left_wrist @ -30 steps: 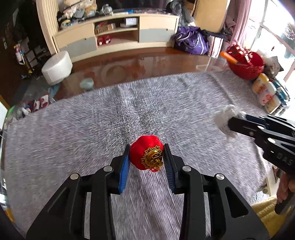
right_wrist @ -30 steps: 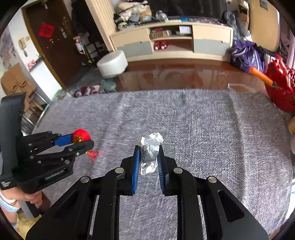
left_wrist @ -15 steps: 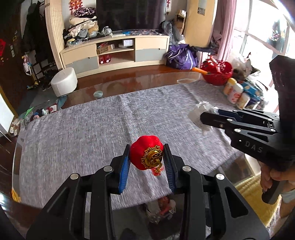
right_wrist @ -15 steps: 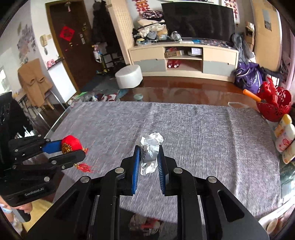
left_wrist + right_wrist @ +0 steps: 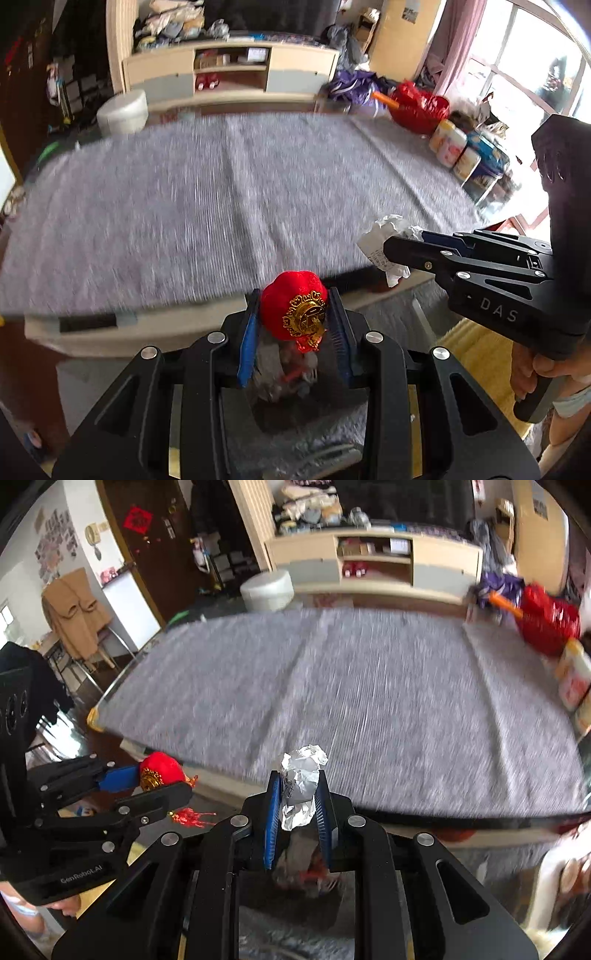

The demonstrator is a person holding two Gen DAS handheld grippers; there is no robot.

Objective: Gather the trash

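Note:
My left gripper (image 5: 295, 317) is shut on a small red lantern ornament (image 5: 293, 314) with a gold emblem and a red tassel. My right gripper (image 5: 297, 794) is shut on a crumpled ball of silver foil and paper (image 5: 301, 786). Both are held past the near edge of the grey-clothed table (image 5: 203, 206). Below and between the fingers lies a blurred heap of trash (image 5: 284, 373) in a dark container on the floor. The right gripper with its foil ball (image 5: 388, 243) shows at the right of the left wrist view. The lantern (image 5: 160, 771) shows at the left of the right wrist view.
A red basket (image 5: 419, 107) and several bottles (image 5: 458, 151) stand at the table's right end. Beyond the table are a white stool (image 5: 122, 112) and a TV cabinet (image 5: 229, 74). A hand (image 5: 535, 373) grips the right gripper's handle. A yellow mat (image 5: 484, 354) lies on the floor.
Both grippers have drawn back from over the table to beyond its near edge, above the trash heap on the floor. Each keeps its hold on its object.

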